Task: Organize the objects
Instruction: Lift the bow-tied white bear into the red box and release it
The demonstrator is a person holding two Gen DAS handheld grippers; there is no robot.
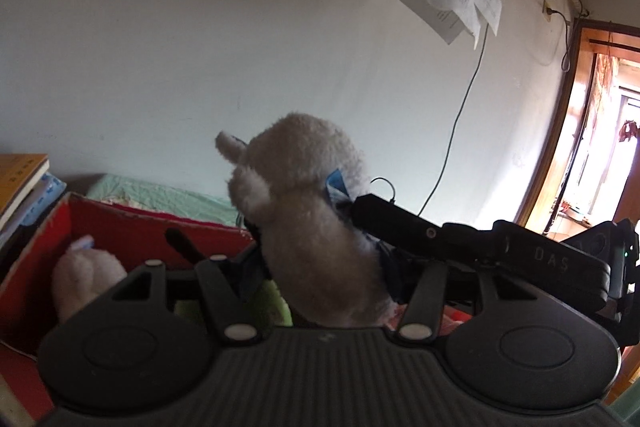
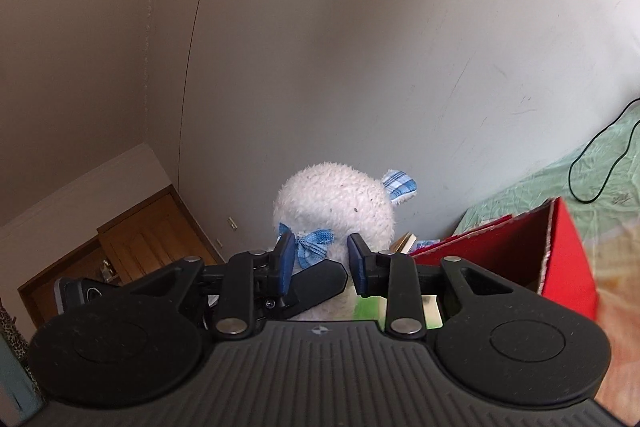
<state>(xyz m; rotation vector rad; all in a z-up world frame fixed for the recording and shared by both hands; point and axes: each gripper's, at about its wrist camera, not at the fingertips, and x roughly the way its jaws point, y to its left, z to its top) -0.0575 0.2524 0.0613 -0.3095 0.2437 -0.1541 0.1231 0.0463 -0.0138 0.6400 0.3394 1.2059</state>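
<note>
A fluffy white plush toy [image 1: 304,187] with a blue checked bow and ear hangs upright in the air, held from two sides. My left gripper [image 1: 318,247] is shut on its body. One finger of my right gripper [image 1: 372,215] comes in from the right and presses at the bow. In the right wrist view the plush toy [image 2: 336,211] shows its head and bow. My right gripper [image 2: 322,259] is shut on its neck, blue pads on either side of the bow. A finger of the left gripper [image 2: 320,285] lies just below.
An open red box [image 1: 120,227] stands low on the left with a second white plush [image 1: 86,279] inside; the red box [image 2: 568,259] is on the right in the other view. Books [image 1: 20,179] lie beyond it. A green-sheeted bed [image 2: 560,179] carries a black cable [image 2: 600,163].
</note>
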